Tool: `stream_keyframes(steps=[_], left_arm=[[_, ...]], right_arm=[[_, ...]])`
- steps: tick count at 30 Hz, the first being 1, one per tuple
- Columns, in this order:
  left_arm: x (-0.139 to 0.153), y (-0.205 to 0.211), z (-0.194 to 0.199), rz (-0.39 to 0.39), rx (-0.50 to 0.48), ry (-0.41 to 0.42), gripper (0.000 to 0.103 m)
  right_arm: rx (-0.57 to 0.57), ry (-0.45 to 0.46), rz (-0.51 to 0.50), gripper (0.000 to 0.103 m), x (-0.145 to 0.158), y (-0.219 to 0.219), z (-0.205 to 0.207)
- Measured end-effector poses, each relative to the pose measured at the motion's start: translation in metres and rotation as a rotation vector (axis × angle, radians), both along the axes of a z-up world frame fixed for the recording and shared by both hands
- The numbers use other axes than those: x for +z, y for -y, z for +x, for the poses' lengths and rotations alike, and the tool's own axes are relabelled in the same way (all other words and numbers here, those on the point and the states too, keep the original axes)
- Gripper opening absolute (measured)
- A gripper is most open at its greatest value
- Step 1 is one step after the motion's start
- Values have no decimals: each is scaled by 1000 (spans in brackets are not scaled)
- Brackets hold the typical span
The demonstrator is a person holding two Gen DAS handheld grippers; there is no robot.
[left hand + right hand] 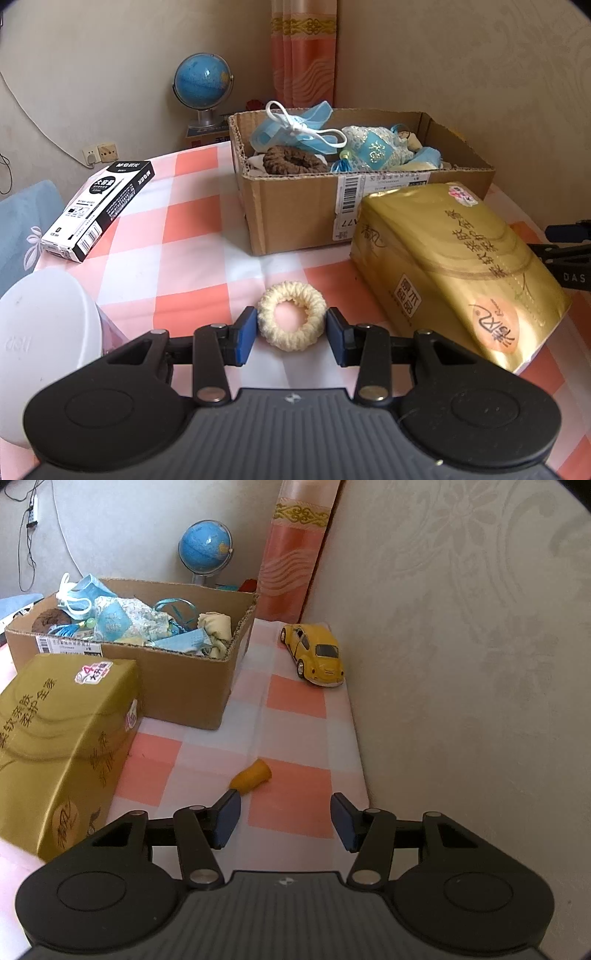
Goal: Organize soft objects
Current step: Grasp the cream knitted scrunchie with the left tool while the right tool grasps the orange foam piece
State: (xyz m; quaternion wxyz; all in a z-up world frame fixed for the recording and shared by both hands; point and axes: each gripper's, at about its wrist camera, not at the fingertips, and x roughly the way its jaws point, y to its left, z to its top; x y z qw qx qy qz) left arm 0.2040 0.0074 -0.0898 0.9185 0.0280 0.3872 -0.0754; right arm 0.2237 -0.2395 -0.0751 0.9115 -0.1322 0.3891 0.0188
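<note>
A cream knitted scrunchie (291,320) lies on the checked tablecloth between the pads of my left gripper (291,334), which is open with both blue pads close to its sides. A cardboard box (295,206) behind it holds a brown scrunchie (293,159), blue masks (295,127) and a blue sachet. In the right wrist view the box (177,686) stands at the upper left. My right gripper (284,818) is open and empty, with a small orange finger cot (253,777) lying just ahead of its left pad.
A gold tissue pack (454,269) lies to the right of the scrunchie and also shows in the right wrist view (62,746). A black pen box (99,210) and a white lid (48,343) are on the left. A yellow toy car (314,653) stands by the wall (461,664). A globe (203,86) stands behind.
</note>
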Motion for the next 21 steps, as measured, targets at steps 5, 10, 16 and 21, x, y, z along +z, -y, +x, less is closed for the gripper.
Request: stream_keyframes(steps=[5, 10, 16, 21], left_arm=[[0, 0, 0, 0, 0, -1, 40], [0, 0, 0, 0, 2, -2, 40], [1, 0, 0, 0, 1, -2, 40], [1, 0, 0, -2, 2, -2, 41]], right_arm=[[25, 5, 9, 59, -2, -6, 8], [28, 3, 24, 59, 0, -10, 7], [1, 12, 69, 58, 7, -8, -8], [-20, 4, 60, 51, 9, -6, -14]])
